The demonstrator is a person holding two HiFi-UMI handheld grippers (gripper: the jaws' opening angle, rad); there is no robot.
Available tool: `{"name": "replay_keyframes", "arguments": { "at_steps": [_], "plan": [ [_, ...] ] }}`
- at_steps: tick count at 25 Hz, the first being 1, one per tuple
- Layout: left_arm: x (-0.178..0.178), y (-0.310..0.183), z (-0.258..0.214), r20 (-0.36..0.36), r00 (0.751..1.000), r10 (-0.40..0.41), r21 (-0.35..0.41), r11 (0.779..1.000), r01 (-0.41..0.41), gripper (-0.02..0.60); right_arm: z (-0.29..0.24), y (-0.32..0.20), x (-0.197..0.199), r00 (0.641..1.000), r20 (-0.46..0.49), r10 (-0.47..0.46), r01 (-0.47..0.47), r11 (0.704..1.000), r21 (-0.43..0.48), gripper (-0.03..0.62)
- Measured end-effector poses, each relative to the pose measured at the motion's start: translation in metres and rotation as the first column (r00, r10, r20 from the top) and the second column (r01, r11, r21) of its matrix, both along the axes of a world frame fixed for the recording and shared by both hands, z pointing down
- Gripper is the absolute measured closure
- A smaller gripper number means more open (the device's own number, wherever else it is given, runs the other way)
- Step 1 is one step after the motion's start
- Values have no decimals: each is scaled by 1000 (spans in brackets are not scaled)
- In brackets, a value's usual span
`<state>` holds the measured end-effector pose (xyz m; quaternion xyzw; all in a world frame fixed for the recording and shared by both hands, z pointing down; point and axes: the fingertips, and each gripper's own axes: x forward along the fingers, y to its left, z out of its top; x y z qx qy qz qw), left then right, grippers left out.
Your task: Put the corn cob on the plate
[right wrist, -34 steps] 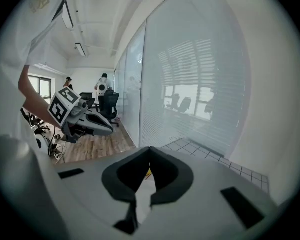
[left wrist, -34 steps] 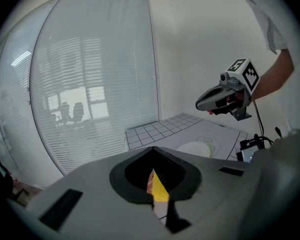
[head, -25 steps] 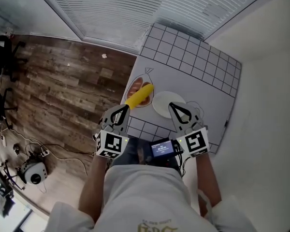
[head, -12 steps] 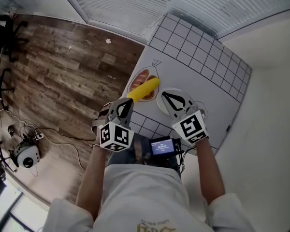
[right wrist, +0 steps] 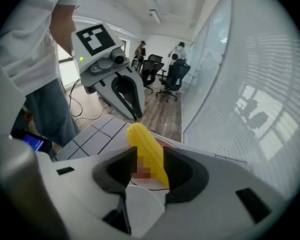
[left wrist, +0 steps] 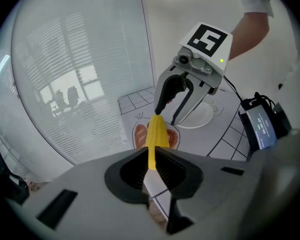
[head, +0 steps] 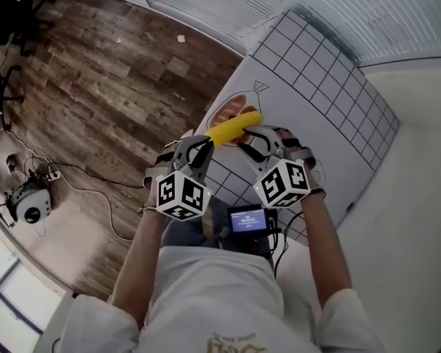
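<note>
Head view: wood floor point(head: 95, 72) at left, white gridded mat point(head: 316, 87) on the table at right.

Containers:
- Printed oval food picture point(head: 226, 113) near the mat's left edge. It is a drawing only and holds nothing.
- White plate point(left wrist: 206, 118), seen in the left gripper view just right of that picture. Its visible part is bare. In the head view the right gripper covers most of it.

Corn cob point(head: 234, 128): yellow, in the air above the printed picture, not on the plate. It runs lengthwise between the two grippers.

Left gripper point(head: 200, 149): jaws clamped on the near end of the cob, pads point(left wrist: 166, 170) pressed to both its sides. Its marker cube point(head: 182, 195) faces up and the forearm comes in from below.

Right gripper point(head: 253, 137): faces the left one, and the cob's other end sits between its jaws. The jaws stand apart. The cob lies against one pad, with a gap to the other, so there is no clamp.

A small lit screen point(head: 244, 221) sits at the person's waist, between the forearms.
</note>
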<state>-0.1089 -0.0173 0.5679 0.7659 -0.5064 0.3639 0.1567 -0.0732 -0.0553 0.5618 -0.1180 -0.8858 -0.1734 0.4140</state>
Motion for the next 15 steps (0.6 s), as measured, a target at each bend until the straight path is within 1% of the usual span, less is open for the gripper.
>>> {"name": "replay_keyframes", "arguments": {
  "at_steps": [1,2,3,5,6,10,12,15],
  "plan": [
    [2,0,3,-10,1000,11,-14,1000,-12,523,4,2,-2,999,-17,-38,38,999,7,416],
    [4,1,6,-20,999,26,-34,999,-26,449,7,2,-4,997,-27,-67,67,998,8,399],
    [5,1,10,-26,999,40,-54,998,-41,387,9,1,-7,996,-32,-88,88,996,7,387],
    [6,-1,15,-28,998,57,-80,995,-59,370,16,-1,-10,991,-54,-124,124,992,-1,365],
    [6,-2,17,-33,998,57,-85,995,-60,365,20,-2,-10,988,-70,-141,141,990,-3,342],
    [7,-10,19,-57,997,54,-91,994,-59,348,30,-6,-14,980,-91,-179,178,984,-19,290],
    [9,-12,23,-68,996,66,-100,992,-72,339,35,-7,-14,973,-107,-205,203,979,-25,278],
    [15,-14,28,-105,992,66,-129,989,-79,313,46,-8,-12,949,-153,-275,280,960,9,276]
  ]
}}
